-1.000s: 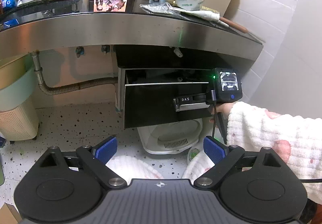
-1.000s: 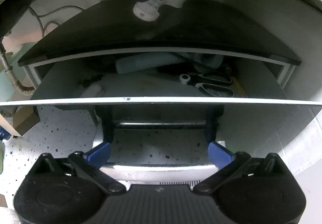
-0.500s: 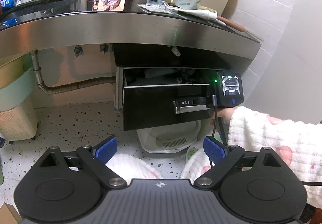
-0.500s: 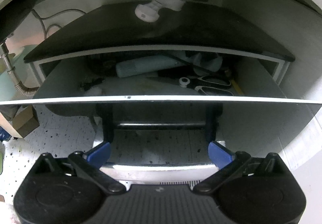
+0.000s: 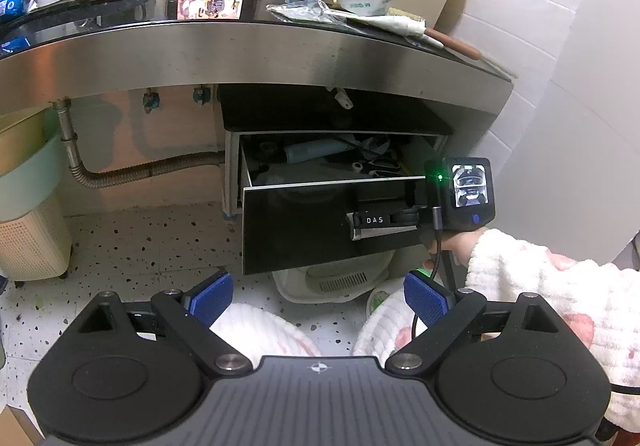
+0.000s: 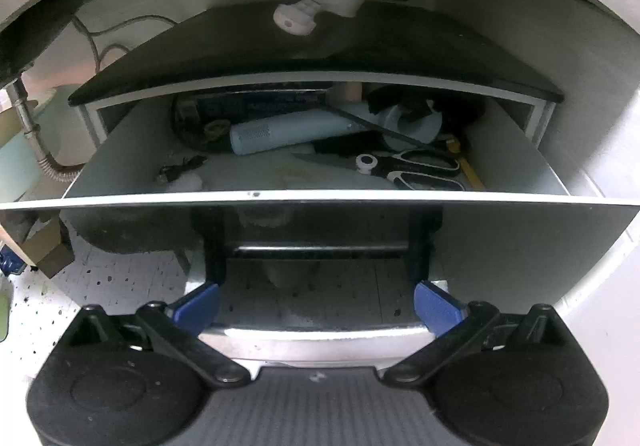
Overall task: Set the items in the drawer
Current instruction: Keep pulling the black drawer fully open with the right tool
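One drawer point(image 5: 320, 221), glossy black-fronted with a metal bar handle, stands pulled partly out beneath the steel-edged counter point(image 5: 240, 57) in the left wrist view, where the left gripper point(image 5: 319, 296) hangs back over the speckled floor, jaws spread wide and empty. One right gripper point(image 6: 317, 304) shows in its own view, blue pads point(image 6: 434, 306) wide apart either side of the handle point(image 6: 320, 248), nothing clamped; inside lie one pale blue cylinder point(image 6: 292, 133) and one pair of black-handled scissors point(image 6: 400, 167).

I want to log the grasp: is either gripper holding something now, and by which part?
Nothing is clamped. The left gripper is open and empty. The right gripper is open too, with the drawer handle lying between its jaws.
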Tool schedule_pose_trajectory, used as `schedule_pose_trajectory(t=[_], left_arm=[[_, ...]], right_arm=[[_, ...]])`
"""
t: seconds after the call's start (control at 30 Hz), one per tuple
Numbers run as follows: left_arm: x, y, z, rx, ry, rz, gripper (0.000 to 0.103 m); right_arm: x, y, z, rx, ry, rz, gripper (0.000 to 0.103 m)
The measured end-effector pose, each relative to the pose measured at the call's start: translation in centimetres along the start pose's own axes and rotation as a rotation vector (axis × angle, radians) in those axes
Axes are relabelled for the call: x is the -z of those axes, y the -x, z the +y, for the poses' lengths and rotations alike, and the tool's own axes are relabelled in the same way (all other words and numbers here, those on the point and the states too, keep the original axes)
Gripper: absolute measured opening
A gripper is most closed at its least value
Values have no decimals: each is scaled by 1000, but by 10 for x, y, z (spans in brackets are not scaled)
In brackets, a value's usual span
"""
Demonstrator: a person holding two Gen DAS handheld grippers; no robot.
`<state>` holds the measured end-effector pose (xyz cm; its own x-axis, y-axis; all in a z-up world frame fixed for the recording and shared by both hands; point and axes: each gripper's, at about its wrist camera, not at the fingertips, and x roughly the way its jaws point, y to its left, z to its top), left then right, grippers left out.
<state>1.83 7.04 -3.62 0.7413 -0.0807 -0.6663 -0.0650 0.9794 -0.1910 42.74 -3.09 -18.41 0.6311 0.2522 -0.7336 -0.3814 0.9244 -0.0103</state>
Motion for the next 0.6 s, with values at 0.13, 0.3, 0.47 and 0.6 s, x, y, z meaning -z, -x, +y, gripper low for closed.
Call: schedule_pose_trajectory(t=[0.13, 0.3, 0.47, 0.6], left_arm=[[1, 1, -2, 3, -4, 1, 93], [1, 0, -5, 9, -10, 3, 93], [1, -2, -8, 16, -19, 9, 93], [2, -3, -9, 15, -18, 13, 93]], right_arm=[[-1, -1, 0, 0, -2, -2, 103], [-1, -2, 0, -1, -3, -7, 103], [-5, -4, -3, -10, -6, 9, 103], [-8, -6, -3, -9, -7, 23, 103]])
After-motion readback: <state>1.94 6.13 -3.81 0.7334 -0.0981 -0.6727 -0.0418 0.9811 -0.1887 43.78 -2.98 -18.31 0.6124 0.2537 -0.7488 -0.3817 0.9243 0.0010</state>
